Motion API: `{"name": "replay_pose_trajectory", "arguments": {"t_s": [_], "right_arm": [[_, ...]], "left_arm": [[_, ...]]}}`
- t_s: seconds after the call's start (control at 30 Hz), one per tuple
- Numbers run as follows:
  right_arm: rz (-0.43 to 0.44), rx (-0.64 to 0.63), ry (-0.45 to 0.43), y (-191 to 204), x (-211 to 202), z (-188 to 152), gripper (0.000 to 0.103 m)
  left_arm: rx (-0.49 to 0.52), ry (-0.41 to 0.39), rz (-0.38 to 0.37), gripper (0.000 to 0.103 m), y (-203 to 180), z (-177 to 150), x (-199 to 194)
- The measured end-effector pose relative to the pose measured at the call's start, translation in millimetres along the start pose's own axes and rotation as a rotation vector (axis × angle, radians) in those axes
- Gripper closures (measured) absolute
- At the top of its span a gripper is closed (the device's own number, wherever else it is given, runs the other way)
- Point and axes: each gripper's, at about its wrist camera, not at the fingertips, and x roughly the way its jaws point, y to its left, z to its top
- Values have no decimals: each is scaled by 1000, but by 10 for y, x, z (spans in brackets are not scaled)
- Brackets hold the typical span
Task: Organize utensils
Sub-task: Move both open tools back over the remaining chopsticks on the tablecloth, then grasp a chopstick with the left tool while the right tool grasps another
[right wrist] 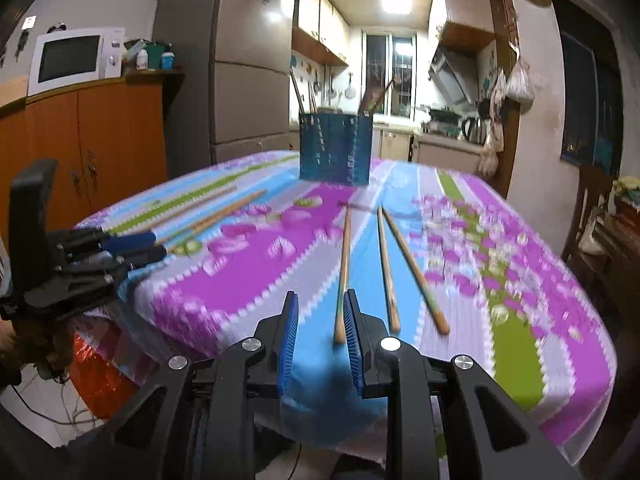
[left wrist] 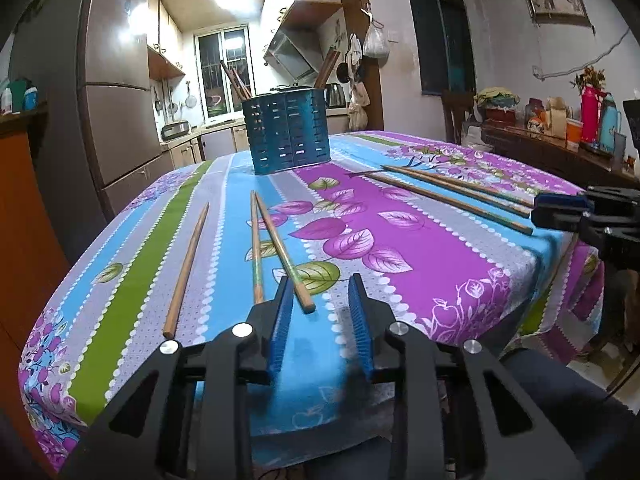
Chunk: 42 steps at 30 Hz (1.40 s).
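A blue perforated utensil holder (left wrist: 287,132) stands at the table's far side with several chopsticks in it; it also shows in the right wrist view (right wrist: 335,148). Three wooden chopsticks (left wrist: 280,250) lie in front of my left gripper (left wrist: 322,284), which is open; one chopstick's near end lies between its fingers. Three more chopsticks (right wrist: 384,264) lie in front of my right gripper (right wrist: 320,300), which is open, with the left chopstick (right wrist: 343,276) beside its right finger. The right gripper also shows in the left wrist view (left wrist: 560,210), and the left gripper in the right wrist view (right wrist: 136,246).
The table (left wrist: 420,264) has a purple, blue and green flowered cloth. A fridge (right wrist: 244,72) and an orange cabinet (right wrist: 92,140) with a microwave (right wrist: 76,58) stand to the left. A cluttered sideboard (left wrist: 560,136) stands on the right, the kitchen behind.
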Motion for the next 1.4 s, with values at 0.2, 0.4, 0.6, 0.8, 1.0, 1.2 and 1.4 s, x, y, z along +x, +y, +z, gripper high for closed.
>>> {"name": "replay_pose_trajectory", "arguments": {"t_s": [0.2,0.4,0.6,0.8,1.0,1.2,1.4], "right_arm": [[-5,21,8,-82,106,-58,80],[11,33,11,-102,174,-111,87],[20,36,-10,-109,173,-139,87],[22,23,-30,-100,153,-178,87],[16,18,-46,-95,152,-205,87],[3,25,-60,-67,144,-218,95],[-5,30,-81,-62,75,-155,95]], "left_arm": [[-3,6,17,78,-69,-35,62],[-19,2,27,82,-76,-28,112],[-38,-16,29,82,-58,-56,148],[-65,-40,42,81,-69,-92,131],[-80,-58,54,82,-74,-122,116],[-96,-61,65,94,-80,-129,97],[-108,-74,67,98,-29,-72,7]]}}
